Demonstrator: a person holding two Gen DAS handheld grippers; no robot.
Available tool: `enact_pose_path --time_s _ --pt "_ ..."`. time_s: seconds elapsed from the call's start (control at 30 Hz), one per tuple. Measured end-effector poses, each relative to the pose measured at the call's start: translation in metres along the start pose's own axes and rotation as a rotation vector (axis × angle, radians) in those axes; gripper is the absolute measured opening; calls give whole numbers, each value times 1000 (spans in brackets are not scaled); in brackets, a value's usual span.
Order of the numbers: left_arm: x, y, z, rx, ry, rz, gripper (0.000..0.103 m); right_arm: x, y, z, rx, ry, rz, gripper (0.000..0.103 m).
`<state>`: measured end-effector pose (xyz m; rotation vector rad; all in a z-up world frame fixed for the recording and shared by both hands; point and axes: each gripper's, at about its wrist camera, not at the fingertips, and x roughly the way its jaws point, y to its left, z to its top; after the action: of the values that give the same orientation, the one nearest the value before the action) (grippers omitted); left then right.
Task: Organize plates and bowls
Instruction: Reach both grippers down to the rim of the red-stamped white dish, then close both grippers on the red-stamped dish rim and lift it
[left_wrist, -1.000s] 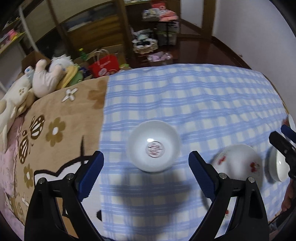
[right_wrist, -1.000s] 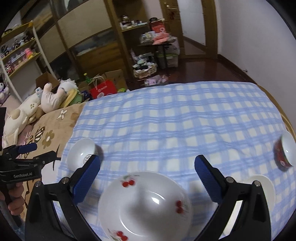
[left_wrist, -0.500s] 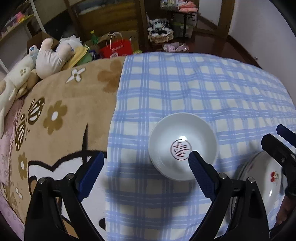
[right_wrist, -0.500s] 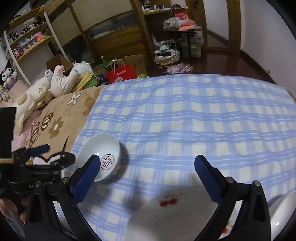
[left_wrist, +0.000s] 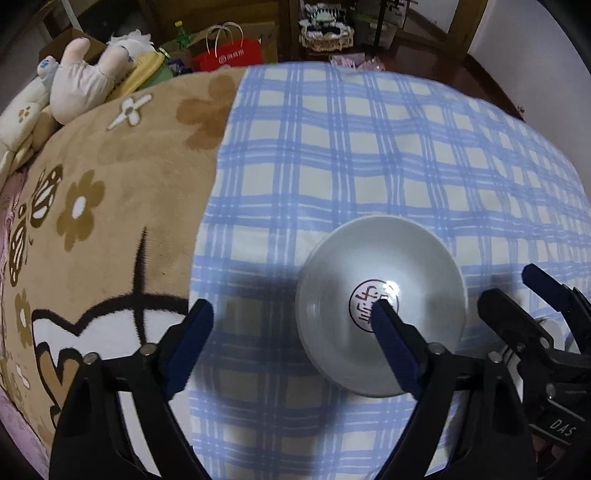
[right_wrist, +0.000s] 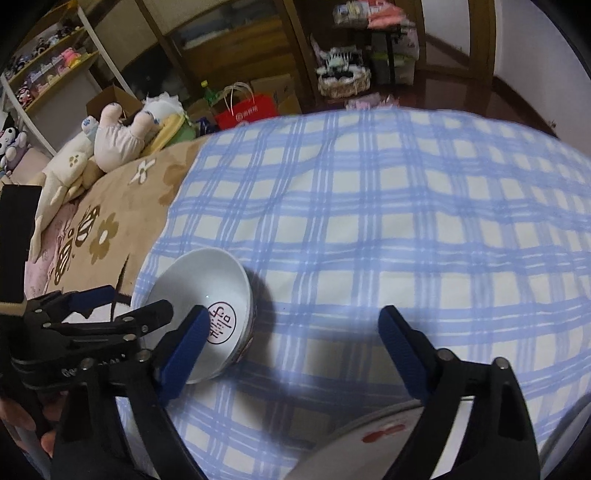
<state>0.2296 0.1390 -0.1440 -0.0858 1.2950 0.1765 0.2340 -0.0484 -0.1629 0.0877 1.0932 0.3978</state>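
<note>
Below our left tool (left_wrist: 291, 314), jaws closing on nothing, sits one white bowl (left_wrist: 380, 317) with a red round mark, under its right finger; our right tool (right_wrist: 291, 321), also closing empty, hovers beside it, one cherry-printed plate (right_wrist: 369, 439) beneath.

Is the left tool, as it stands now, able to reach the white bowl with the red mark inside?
Probably yes. The left tool hangs right at the white bowl: one finger is over its inside, the other outside its rim. Its jaws are closing with the near wall between them, and nothing blocks the way.

Black left gripper (left_wrist: 291, 332), blue pads (left_wrist: 395, 350), silver screws.
</note>
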Motion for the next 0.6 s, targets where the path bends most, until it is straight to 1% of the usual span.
enact_pose_path --time_s 0.03,0.13,0.17,0.2,0.27,0.3,0.33,0.37,0.4,0.43,0.47,0.5,0.57,0.6 --pt "3 0 0 -2 7 -1 78 3 0 0 3 11 5 88" --pt "14 -1 -2 -16 44 -19 67 17 4 1 6 59 25 77" --pt "16 -2 -3 -19 49 -18 61 21 5 1 3 75 29 71" --pt "20 -2 -3 -25 61 -18 53 27 7 1 1 96 32 67" --pt "26 -1 -4 -37 84 -27 44 35 9 -1 0 132 31 50" --pt "27 -1 -4 -43 89 -29 36 39 10 -2 1 146 35 45" --pt "27 0 -5 -51 89 -33 32 41 12 -3 -2 151 41 37" --pt "26 2 -5 -71 84 -47 24 42 14 -4 -6 151 47 34" --pt "23 5 -5 -99 76 -70 19 42 16 -4 -8 148 47 31" --pt "22 6 -4 -105 70 -87 17 43 18 -4 -12 149 45 24" --pt "22 7 -4 -111 71 -104 12 44 19 -4 -13 152 46 19" --pt "22 7 -4 -111 72 -114 10 44 20 -3 -8 155 48 17" --pt "22 4 -5 -87 67 -104 8 45 21 -3 9 165 58 9" --pt "21 1 -5 -74 60 -92 8 45 21 -2 18 167 49 9"
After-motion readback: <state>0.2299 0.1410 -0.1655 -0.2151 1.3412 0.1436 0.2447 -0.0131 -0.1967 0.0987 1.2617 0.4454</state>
